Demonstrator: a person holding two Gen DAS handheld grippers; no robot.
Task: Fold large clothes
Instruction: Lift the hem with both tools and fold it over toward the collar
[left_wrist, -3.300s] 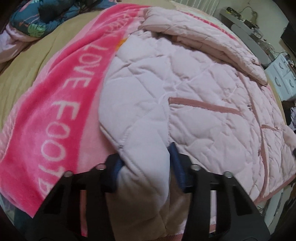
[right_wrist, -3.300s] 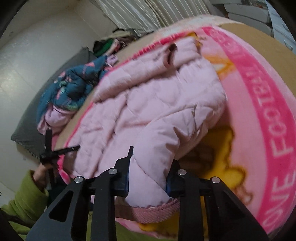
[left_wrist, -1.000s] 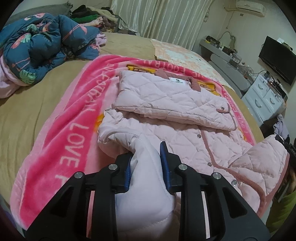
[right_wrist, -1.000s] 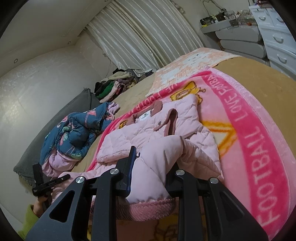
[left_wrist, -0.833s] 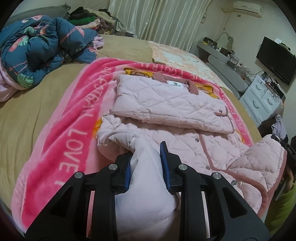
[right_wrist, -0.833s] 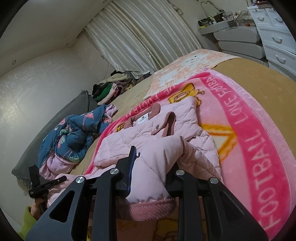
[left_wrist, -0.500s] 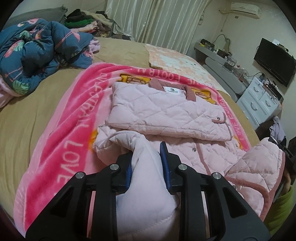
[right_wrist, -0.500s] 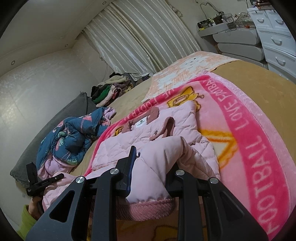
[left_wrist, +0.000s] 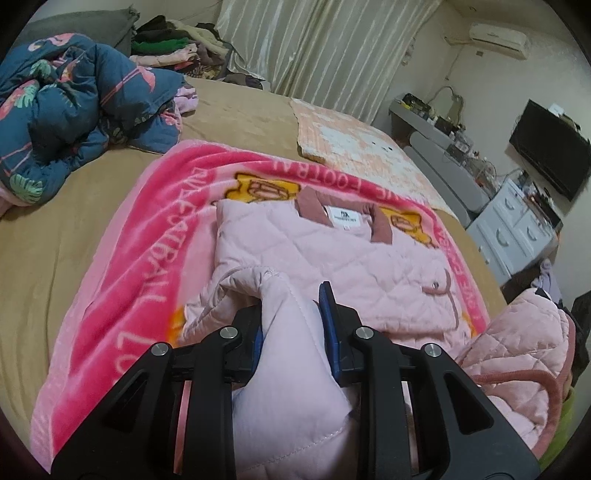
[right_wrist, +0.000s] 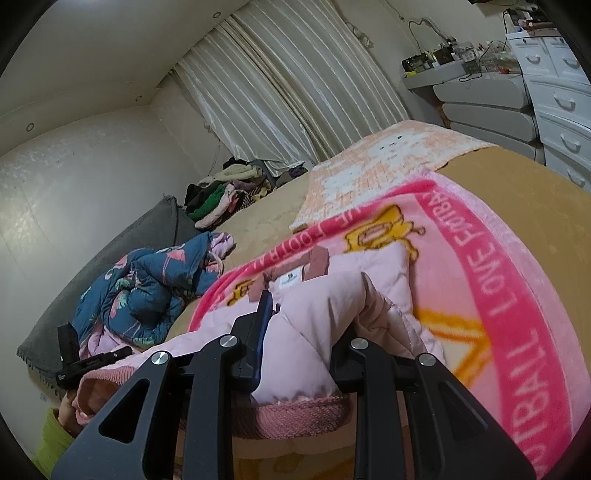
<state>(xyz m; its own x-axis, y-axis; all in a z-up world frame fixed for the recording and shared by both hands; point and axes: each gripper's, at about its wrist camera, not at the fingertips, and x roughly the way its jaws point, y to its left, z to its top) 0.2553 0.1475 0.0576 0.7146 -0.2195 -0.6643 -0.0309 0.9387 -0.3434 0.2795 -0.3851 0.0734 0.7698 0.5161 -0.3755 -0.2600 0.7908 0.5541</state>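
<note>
Bedroom: curtained room; tan bed (left_wrist: 92, 236) carrying a pink blanket (left_wrist: 147, 251) that lies under the work.
Left tongs (left_wrist: 291, 314): narrow, clamped on a thick bunch of the jacket's (left_wrist: 332, 266) hem corner, which is lifted off the blanket.
Right tongs (right_wrist: 306, 325): narrow too, pinching the other hem corner; the ribbed trim (right_wrist: 295, 417) hangs just below the jaws.
Jacket, place: straight ahead of both tongs, flat on the blanket apart from the raised hem edge.
Jacket, long axis: runs away from the tongs, hem at the jaws, collar (left_wrist: 343, 218) at the far end.
Jacket, pointing: collar and its white label (left_wrist: 345, 218) face away from the tongs, toward the curtains (left_wrist: 314, 48).
Sleeve: already laid crosswise over the chest, beyond the jaws, its cuff (left_wrist: 439, 288) toward the right side.
Key relation: the hem spans between the two tongs, across the long axis; the collar is well apart ahead, so I judge that the fold must travel forward along that axis.
Nearer hand: neither; each holds its own corner, about level with the other.
Step, as I judge: bottom-to-top fold, hem up but not yet laid down.
Risk: uneven carry would skew the fold line or drag the sleeve.
Beyond: blue quilt (left_wrist: 70, 110) far left of the tongs, drawers (right_wrist: 557, 92) far right.
</note>
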